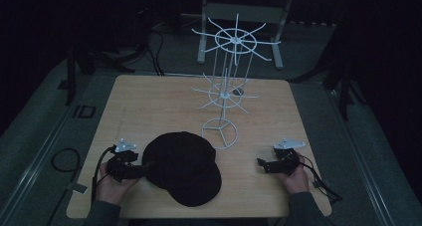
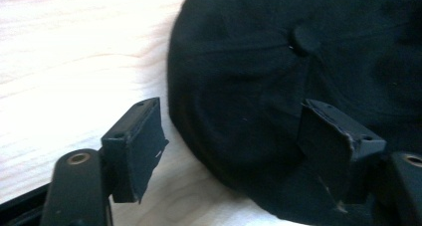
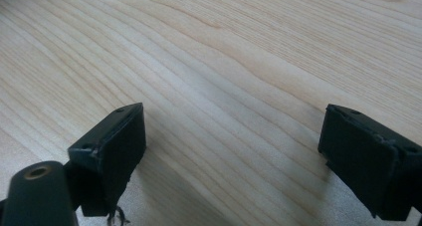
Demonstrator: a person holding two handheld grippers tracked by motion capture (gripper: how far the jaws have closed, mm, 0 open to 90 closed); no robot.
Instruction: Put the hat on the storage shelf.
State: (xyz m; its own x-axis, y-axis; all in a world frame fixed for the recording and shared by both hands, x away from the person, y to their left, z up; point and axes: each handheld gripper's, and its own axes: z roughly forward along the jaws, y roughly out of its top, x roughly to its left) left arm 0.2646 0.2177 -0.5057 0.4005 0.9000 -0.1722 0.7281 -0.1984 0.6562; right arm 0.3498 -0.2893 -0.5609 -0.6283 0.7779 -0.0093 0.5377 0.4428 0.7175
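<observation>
With my left gripper (image 2: 231, 136) spread wide around the edge of the black cap (image 1: 181, 166) lying near the table's (image 1: 149, 101) front edge, and my right gripper (image 3: 234, 156) gaping over bare wood, I risk pinching only loose fabric that slips out.

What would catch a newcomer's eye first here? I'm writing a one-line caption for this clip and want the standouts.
First the black cap, lying at the near middle of the wooden table. Behind it stands a white wire rack with two tiers of spokes, bare. The left hand-held gripper sits open at the cap's left edge, one jaw over the fabric and one over the wood, while the right hand-held gripper rests open over bare wood.
</observation>
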